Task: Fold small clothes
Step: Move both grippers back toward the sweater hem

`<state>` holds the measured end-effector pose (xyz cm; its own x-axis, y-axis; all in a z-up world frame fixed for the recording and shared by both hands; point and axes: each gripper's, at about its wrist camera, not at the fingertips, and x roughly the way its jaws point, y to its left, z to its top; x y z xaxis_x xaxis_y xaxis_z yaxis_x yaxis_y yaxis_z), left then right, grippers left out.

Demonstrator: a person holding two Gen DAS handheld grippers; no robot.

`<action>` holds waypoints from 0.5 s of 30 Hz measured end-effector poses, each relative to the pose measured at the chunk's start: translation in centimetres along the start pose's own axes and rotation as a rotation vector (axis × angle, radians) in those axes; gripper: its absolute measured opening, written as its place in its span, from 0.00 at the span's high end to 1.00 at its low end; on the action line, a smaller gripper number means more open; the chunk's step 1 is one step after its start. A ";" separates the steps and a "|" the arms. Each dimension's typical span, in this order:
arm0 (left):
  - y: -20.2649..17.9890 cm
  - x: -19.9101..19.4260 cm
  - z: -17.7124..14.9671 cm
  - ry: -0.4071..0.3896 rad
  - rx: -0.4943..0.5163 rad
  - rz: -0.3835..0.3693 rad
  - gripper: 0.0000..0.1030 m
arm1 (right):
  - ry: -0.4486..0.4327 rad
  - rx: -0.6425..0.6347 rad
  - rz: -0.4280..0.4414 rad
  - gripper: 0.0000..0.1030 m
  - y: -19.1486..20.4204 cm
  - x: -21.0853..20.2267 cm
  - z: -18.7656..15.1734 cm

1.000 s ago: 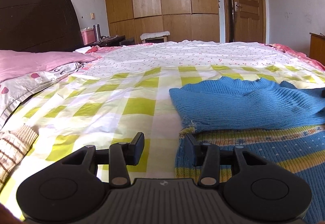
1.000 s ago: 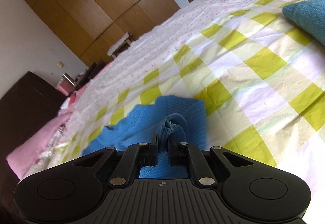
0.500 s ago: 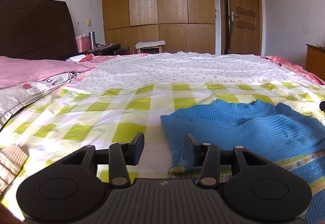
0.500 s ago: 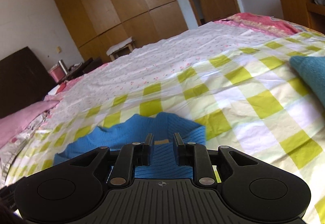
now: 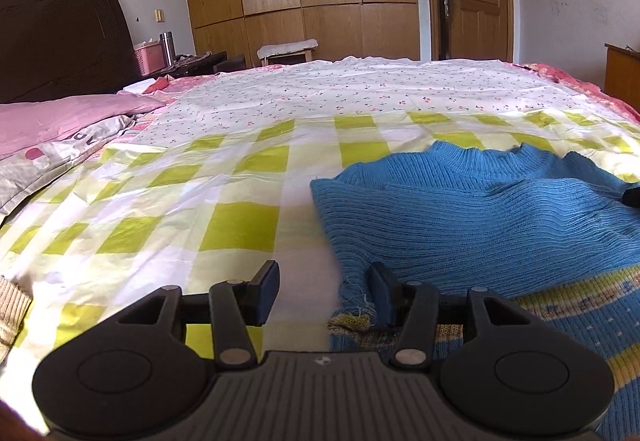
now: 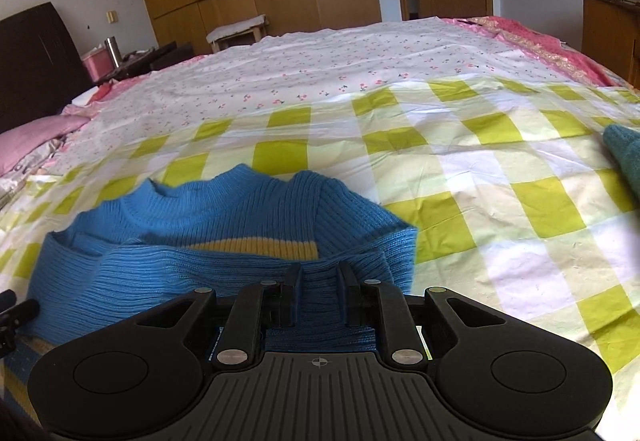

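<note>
We see blue sweater (image 5: 480,217) flat on checked sheet (image 5: 180,201). Left gripper (image 5: 324,291) spread wide, sweater's left edge just inside its right finger. Right gripper (image 6: 319,291) part-spread over folded sleeve (image 6: 224,265), knit between fingers; grip unclear.

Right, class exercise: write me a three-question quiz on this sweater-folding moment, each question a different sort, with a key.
1. True or false: the left gripper is clamped on the blue sweater.
2. Multiple choice: the right gripper has between its fingers A) sweater knit, B) the pink pillow, C) nothing.
3. Fill in: the sweater lies on a bed sheet checked white and ____.

Key: 1 false, its fingers are spread wide, only the right one at the sweater's edge. 2 A, though the fingers are parted, not pinching. 3 green.
</note>
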<state>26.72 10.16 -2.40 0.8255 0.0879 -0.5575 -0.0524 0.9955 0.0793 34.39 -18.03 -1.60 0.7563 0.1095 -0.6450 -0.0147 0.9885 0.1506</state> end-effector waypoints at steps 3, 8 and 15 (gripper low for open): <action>0.5 -1.0 0.1 -0.007 -0.017 -0.005 0.46 | -0.015 0.015 0.016 0.81 -0.4 -1.4 0.0; 2.1 -4.0 -1.0 0.003 -0.037 -0.016 0.46 | 0.006 0.020 0.055 0.68 -1.4 -5.1 -1.9; 4.3 -9.0 -4.6 0.100 -0.098 -0.055 0.46 | 0.110 0.042 0.107 0.67 -2.5 -9.9 -6.8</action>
<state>16.53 13.78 -0.82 0.7688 0.0314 -0.6387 -0.0672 0.9972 -0.0319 22.49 -20.82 -0.73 0.6754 0.2268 -0.7017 -0.0619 0.9656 0.2525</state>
